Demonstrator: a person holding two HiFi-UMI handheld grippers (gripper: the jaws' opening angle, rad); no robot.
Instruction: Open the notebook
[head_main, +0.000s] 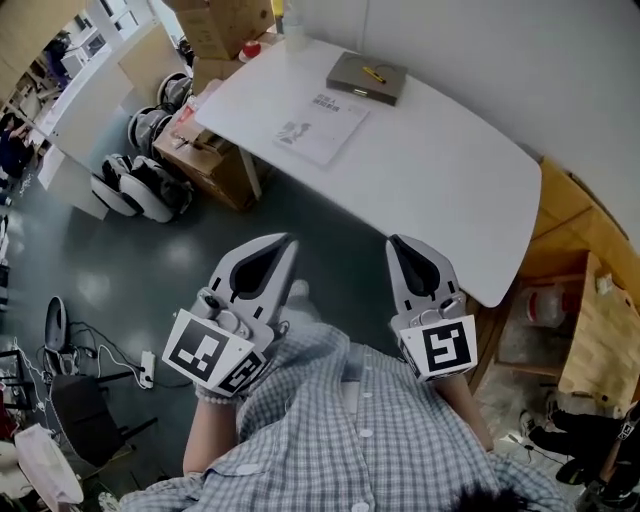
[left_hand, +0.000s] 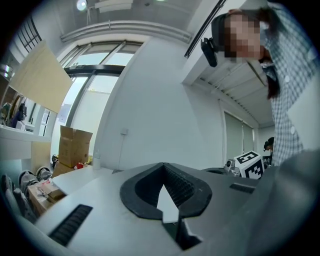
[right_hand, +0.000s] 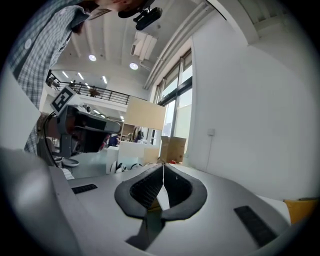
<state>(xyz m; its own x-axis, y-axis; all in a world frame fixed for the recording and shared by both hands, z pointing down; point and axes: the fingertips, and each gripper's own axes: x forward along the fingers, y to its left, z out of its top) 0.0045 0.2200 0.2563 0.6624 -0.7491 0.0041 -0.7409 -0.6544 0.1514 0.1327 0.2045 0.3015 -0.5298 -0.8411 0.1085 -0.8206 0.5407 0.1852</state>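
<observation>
With my left hand-held gripper (head_main: 289, 242) and right hand-held gripper (head_main: 396, 244) pressed together, empty, opening the 12 o'clock notebook (head_main: 366, 79) may tip its pen (head_main: 373, 73) off.

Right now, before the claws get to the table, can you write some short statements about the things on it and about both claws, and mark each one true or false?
1. The closed olive-brown notebook lies on the white table. True.
2. A yellow pen rests on the notebook's cover. True.
3. The left claw grips the notebook. False: it is shut and empty, held near the person's body.
4. The white printed paper sheet lies on top of the notebook. False: it lies on the table beside it, on the person's side.
5. The right claw is shut with nothing between its jaws. True.
</observation>
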